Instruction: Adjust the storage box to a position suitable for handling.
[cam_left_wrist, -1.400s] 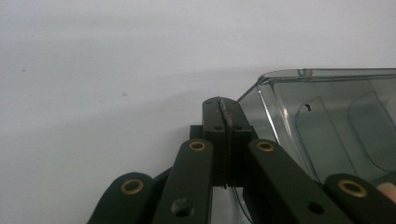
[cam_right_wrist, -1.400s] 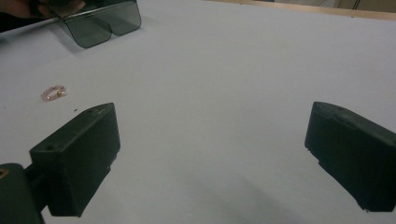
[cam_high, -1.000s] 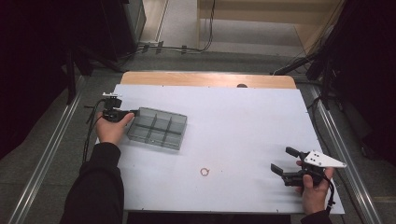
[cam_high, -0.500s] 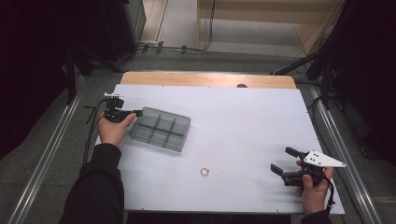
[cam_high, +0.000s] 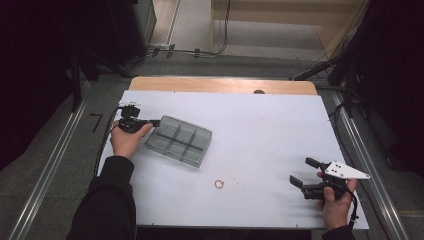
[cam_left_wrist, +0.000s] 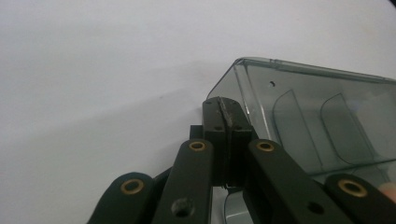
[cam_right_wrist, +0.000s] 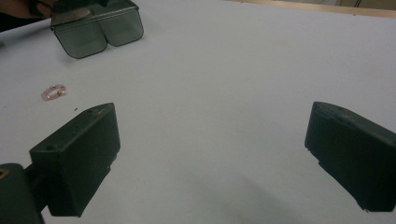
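Smoky grey plastic sits pinched in my left gripper (cam_high: 154, 122): its jaws are pressed flat together on the near corner wall of the compartment tray (cam_high: 180, 141), which in the left gripper view (cam_left_wrist: 227, 122) rises just to the right of the jaws, its rounded dividers showing through the tinted wall. Beyond and to the left of that claw the white table cover (cam_high: 260, 130) runs bare all the way out, so I have free room on that side; to its right the tray (cam_left_wrist: 317, 121) itself takes up the space. My right gripper (cam_high: 306, 172) hangs low over the cover near the table's right front corner, jaws spread wide with nothing between them. Seen from that claw (cam_right_wrist: 208, 154), the surface straight ahead is open and flat up to the wooden table edge (cam_right_wrist: 327, 7) at the far side; the tray (cam_right_wrist: 98, 28) stands well apart, far ahead and to the left, and a small pinkish ring (cam_right_wrist: 54, 92) lies ahead-left, nearer than the tray, apart from both. In the high view the ring (cam_high: 219, 184) rests between the two claws, closer to the table's front edge. I can read no label, brand or writing on the tray, the cover or either gripper.
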